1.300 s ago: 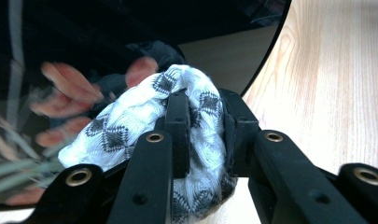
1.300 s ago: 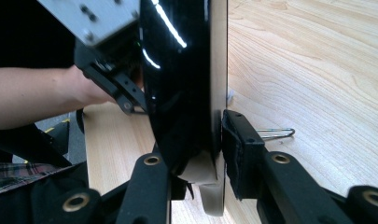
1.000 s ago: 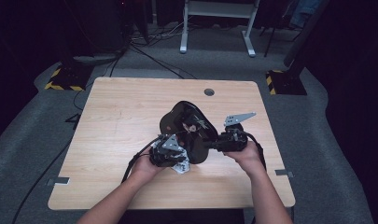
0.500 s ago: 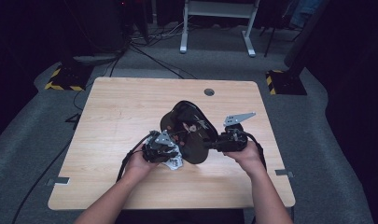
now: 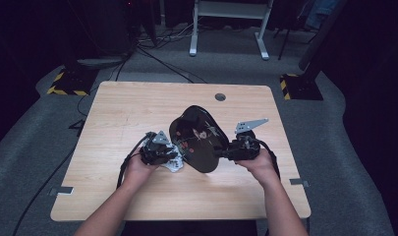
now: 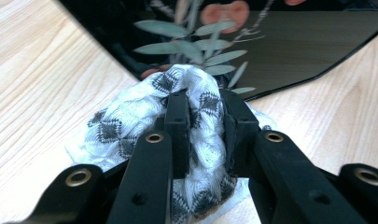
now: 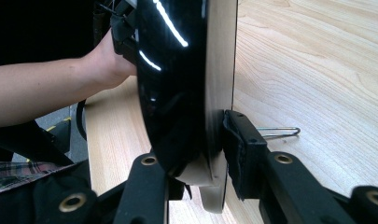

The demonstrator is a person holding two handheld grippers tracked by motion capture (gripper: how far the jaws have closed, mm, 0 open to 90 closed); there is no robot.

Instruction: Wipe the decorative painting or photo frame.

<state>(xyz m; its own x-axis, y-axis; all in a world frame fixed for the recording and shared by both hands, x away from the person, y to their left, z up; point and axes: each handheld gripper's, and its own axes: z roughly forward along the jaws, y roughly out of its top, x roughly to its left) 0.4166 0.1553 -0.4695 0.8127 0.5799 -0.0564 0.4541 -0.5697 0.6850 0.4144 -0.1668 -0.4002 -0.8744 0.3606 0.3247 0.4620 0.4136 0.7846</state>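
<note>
A black glossy plate (image 5: 197, 137) w/ leaf print is held tilted above the desk (image 5: 118, 113), clamped at its rim by the right gripper (image 7: 203, 154), jaws closed on either face. A patterned white cloth (image 6: 177, 116) is bunched and pinched between the closed jaws of the left gripper (image 6: 203, 126), pressed vs. the plate's lower left edge, just beside the desk top. Plate's long axis runs approx. far-to-near, w/ the cloth at its left side; the left hand (image 5: 137, 169) is nearer the face to be wiped. Vs. 1 s ago: the left gripper has been shifted a little leftward/outward along the plate; plate and right gripper are held approx. as before.
</note>
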